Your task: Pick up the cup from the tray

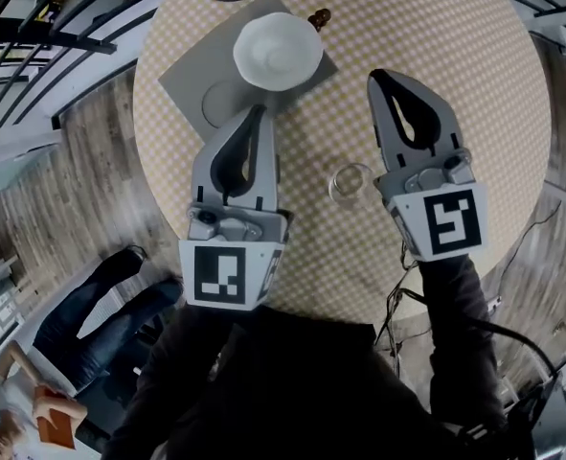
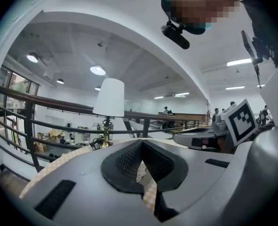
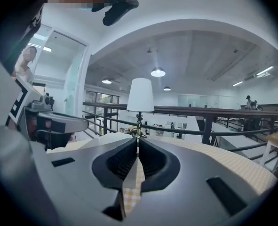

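**Head view.** A white cup stands on a grey tray at the far side of a round table with a checked cloth. The tips of the left gripper lie at the tray's near edge, just short of the cup. The right gripper is beside the tray, apart from it. A clear glass stands on the cloth between the two grippers.

**Left gripper view.** The jaws are together and hold nothing. A white-shaded lamp stands beyond them.

**Right gripper view.** The jaws are together and empty. The same lamp is straight ahead.
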Available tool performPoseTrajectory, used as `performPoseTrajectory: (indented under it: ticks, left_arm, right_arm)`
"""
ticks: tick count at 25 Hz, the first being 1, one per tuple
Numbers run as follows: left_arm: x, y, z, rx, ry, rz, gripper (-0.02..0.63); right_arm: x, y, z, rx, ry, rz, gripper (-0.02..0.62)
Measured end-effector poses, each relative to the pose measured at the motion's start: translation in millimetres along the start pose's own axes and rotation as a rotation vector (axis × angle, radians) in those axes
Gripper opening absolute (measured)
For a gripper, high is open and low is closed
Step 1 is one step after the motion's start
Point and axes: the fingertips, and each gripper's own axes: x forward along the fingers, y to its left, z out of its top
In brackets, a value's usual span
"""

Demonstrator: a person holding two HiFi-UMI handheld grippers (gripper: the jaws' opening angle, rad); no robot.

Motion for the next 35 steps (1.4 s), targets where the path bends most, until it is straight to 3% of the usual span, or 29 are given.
performPoseTrajectory:
  ticks: [5, 6, 7, 8, 17, 22, 27, 35]
  left_arm:
    - [9, 12, -19, -0.012, 0.031, 0.038, 0.006]
    - [9, 14, -22, -0.014, 0.037, 0.046, 0.006]
    - [9, 17, -23, -0.018, 0.042, 0.054, 0.006]
    - [8, 20, -24, -0.023, 0.046, 0.061, 0.006]
    - [5, 25, -42, -0.07, 0.078, 0.085, 0.006]
    - [24, 42, -48, -0.092, 0.103, 0.099, 0.006]
    - [27, 46, -56, -0.093, 0.114, 0.108, 0.006]
    - [20, 49, -56, -0.098, 0.114, 0.11, 0.006]
  right_arm:
    - [32, -21, -28, -0.052, 0.027, 0.039, 0.01]
    - [38, -23, -34, -0.069, 0.036, 0.057, 0.033]
    - [43, -23, -38, -0.091, 0.044, 0.078, 0.107]
    - [48, -24, -40, -0.117, 0.05, 0.097, 0.126]
    - [76, -27, -45, -0.204, -0.002, 0.151, 0.126]
    - [105, -28, -47, -0.225, 0.007, 0.242, 0.126]
    - [106, -25, -51, -0.313, 0.027, 0.353, 0.104]
    - [79, -16, -53, -0.259, 0.048, 0.317, 0.089]
